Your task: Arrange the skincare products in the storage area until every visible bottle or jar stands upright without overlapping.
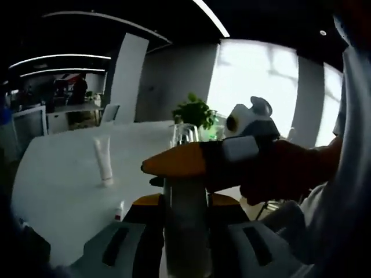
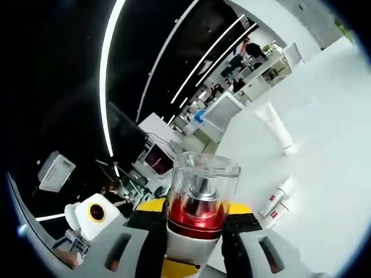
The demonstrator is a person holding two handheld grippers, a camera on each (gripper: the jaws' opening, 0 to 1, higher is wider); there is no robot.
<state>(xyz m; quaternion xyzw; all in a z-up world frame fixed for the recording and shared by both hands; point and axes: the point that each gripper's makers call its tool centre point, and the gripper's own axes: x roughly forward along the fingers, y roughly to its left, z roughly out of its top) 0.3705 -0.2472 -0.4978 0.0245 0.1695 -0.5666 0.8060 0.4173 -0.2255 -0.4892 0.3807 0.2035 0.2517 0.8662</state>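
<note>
We judge the job about midway: a white tube [image 1: 104, 161] stands upright on the bench [image 1: 58, 197], a small bottle [image 1: 119, 211] lies nearby unrighted, and both the left tongs [image 1: 185, 243] and right tongs [image 2: 194, 240] clench the clear-capped bottle [image 2: 199, 200] aloft.

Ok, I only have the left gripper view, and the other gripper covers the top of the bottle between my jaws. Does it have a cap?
Observer: Yes, in the right gripper view the bottle wears a clear cap over a red collar.
Operator: Where does the right gripper sit on it?
Observer: The right gripper has its jaws on either side of the red collar, and the cap sticks out beyond them.
</note>
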